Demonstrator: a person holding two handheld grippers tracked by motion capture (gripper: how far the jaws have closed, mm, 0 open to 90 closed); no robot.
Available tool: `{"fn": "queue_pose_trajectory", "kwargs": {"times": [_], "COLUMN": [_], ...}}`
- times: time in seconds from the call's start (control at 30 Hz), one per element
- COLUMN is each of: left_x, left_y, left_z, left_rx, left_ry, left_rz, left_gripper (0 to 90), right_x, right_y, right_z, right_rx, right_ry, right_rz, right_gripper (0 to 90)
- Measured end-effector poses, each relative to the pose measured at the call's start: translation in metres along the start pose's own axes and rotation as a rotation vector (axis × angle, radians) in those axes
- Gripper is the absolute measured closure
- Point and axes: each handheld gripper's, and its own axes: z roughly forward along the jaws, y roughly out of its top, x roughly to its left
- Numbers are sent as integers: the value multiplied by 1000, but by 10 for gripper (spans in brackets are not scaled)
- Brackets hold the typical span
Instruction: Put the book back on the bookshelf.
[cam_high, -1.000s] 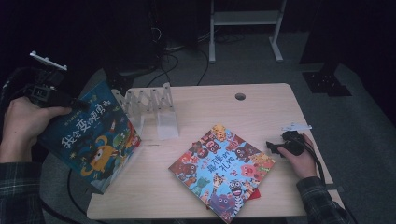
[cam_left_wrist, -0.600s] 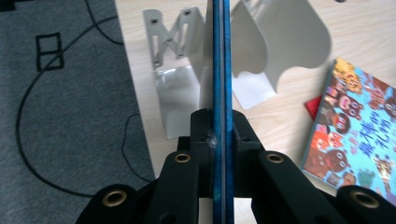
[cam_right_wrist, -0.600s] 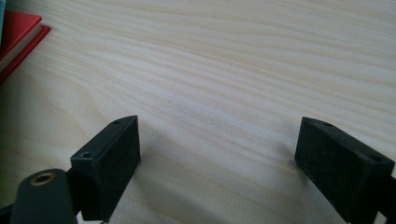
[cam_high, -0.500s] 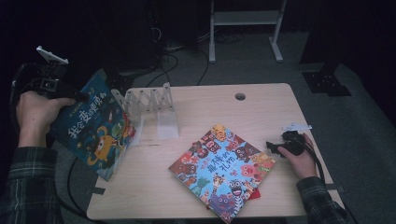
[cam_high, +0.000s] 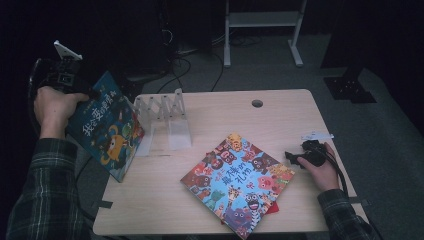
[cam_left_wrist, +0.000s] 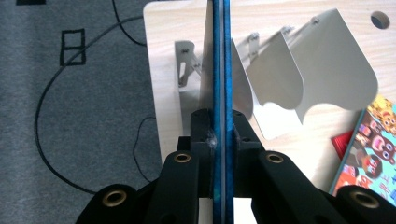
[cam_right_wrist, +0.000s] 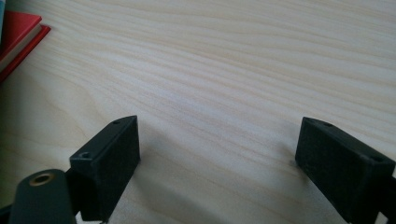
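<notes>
From above, the left gripper holds a blue picture book upright over the table's left edge, just beside the white book rack; the step in hand looks like filing it there. Along the left gripper, the jaws pinch the book's edge, rack dividers ahead. Next, it needs lining up with a slot. The right gripper rests wide open and empty on the table.
</notes>
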Motion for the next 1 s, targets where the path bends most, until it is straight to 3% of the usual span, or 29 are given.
{"fn": "queue_pose_trajectory", "kwargs": {"times": [0.43,0.73,0.93,1.0], "left_x": [12,16,21,20], "left_y": [15,14,8,8], "left_z": [16,17,17,15], "left_rx": [-16,-32,-50,-49], "left_ry": [-22,-18,-39,-27], "left_rz": [-55,-31,-31,-21], "left_gripper": [827,811,729,722], "right_x": [0,0,0,0], "right_y": [1,1,1,1], "right_z": [1,1,1,1], "right_rx": [4,5,5,5], "right_ry": [1,2,2,2], "right_rz": [2,-1,-1,-1], "right_gripper": [117,113,112,112]}}
